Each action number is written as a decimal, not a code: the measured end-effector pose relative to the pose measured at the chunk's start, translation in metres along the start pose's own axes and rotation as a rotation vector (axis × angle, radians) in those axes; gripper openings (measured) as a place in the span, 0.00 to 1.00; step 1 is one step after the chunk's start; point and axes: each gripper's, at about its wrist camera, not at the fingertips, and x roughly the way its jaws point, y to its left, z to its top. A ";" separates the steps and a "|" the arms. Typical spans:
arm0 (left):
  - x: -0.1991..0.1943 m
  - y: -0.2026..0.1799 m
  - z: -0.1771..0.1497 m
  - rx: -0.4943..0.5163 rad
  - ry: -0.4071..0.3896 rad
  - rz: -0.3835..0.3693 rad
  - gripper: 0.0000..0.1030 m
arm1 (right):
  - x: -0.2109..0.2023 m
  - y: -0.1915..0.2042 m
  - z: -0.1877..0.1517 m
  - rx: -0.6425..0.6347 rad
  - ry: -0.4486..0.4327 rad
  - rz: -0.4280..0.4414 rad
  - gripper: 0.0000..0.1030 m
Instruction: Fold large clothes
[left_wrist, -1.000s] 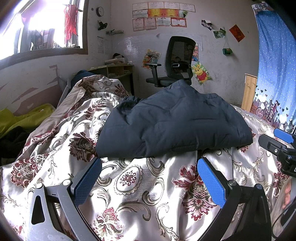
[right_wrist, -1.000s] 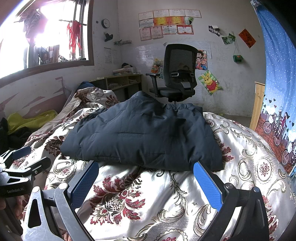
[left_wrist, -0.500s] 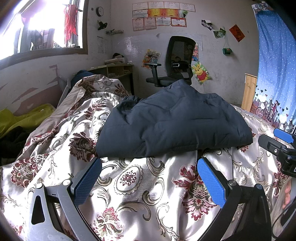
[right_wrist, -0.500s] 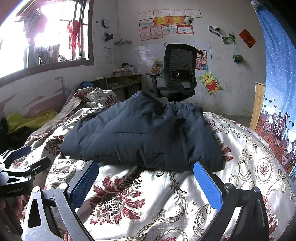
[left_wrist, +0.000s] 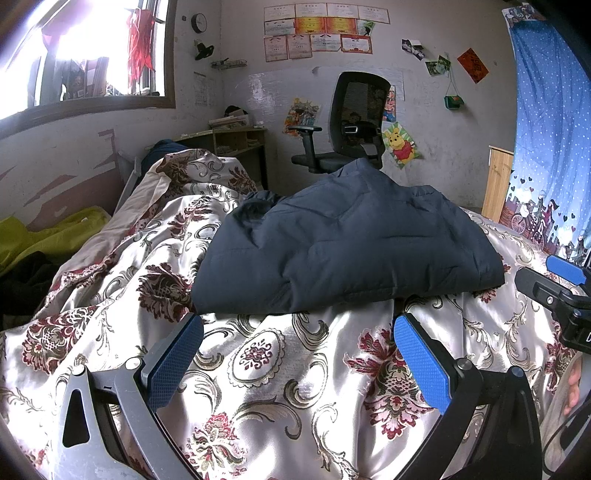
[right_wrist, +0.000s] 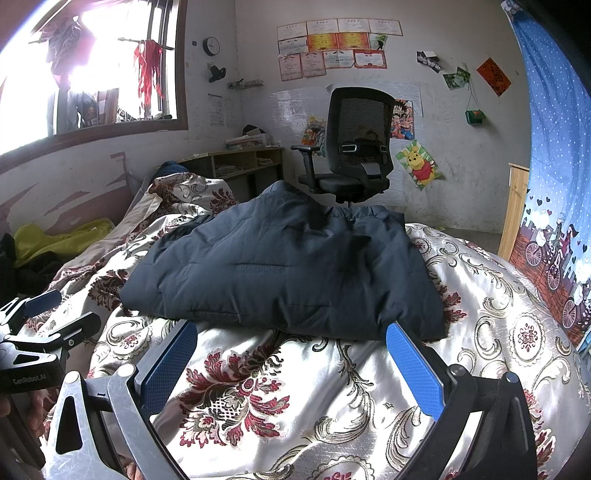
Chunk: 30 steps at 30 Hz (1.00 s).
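A folded dark jacket (left_wrist: 347, 240) lay on the floral bedspread (left_wrist: 266, 369), an office chair (left_wrist: 354, 122) behind it. Both the left tool (left_wrist: 297, 354) and right tool (right_wrist: 291, 354) hovered wide open before the jacket, empty.

Honestly nothing has changed over the last second: your left hand-held gripper (left_wrist: 298, 358) and right hand-held gripper (right_wrist: 291, 362) sit at the bottom of frame exactly as before, and the folded jacket (left_wrist: 347, 251) hasn't shifted mid-frame.
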 end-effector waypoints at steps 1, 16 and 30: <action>0.000 0.000 0.000 0.000 0.001 0.000 0.98 | 0.000 0.000 0.000 0.000 0.000 0.000 1.00; 0.000 0.000 0.000 -0.001 0.001 -0.001 0.98 | 0.000 0.000 0.000 -0.001 0.001 0.001 1.00; 0.002 0.005 -0.005 -0.011 0.023 -0.017 0.98 | 0.000 0.000 0.000 -0.002 0.001 0.000 1.00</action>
